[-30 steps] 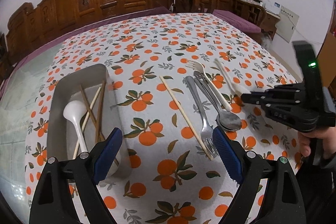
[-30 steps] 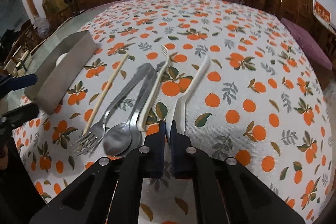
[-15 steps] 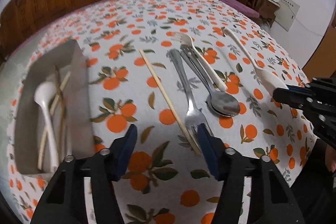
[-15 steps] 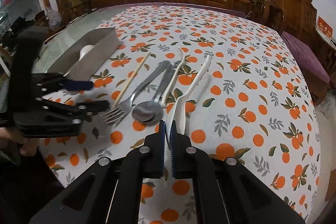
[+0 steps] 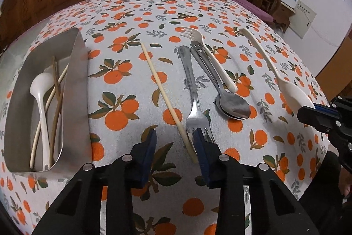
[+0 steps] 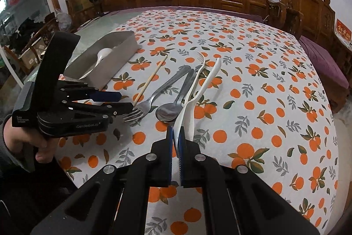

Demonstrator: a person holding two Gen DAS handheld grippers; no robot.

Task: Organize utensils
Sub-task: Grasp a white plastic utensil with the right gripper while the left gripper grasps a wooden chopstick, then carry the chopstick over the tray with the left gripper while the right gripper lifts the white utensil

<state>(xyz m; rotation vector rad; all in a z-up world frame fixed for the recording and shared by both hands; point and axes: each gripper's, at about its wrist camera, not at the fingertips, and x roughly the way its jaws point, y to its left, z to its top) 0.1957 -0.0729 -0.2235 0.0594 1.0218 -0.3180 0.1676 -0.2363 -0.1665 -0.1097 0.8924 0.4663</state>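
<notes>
One container: a metal tray (image 5: 74, 89) is sitting at the left side of the worktop (image 5: 136, 14), which is wearing a cloth printed with oranges.
Tray contents: a white spoon (image 5: 40, 89) is lying bowl-up along the tray, with a few thin chopsticks (image 5: 57, 89), pale and brown, crossing beside it.
Loose utensils: a pale chopstick (image 5: 162, 91), a steel fork (image 5: 194, 102), a steel spoon (image 5: 231, 102) and a white plastic fork (image 5: 211, 56) are lying side by side on the cloth, right of the tray.
Left tongs (image 5: 175, 143): they are pointing steeply down, and their jaws have just been closing; the near end of the pale chopstick is lying between the blue pads, just beside the right one, and whether either pad is touching it cannot be told.
Left hand (image 6: 24, 138): it is gripping the handle from below, sleeve at the wrist.
Right tongs (image 6: 176, 136): pressed together, they are pinching the bowl of a long white plastic spoon (image 6: 198, 89), whose handle is stretching away over the cloth.
</notes>
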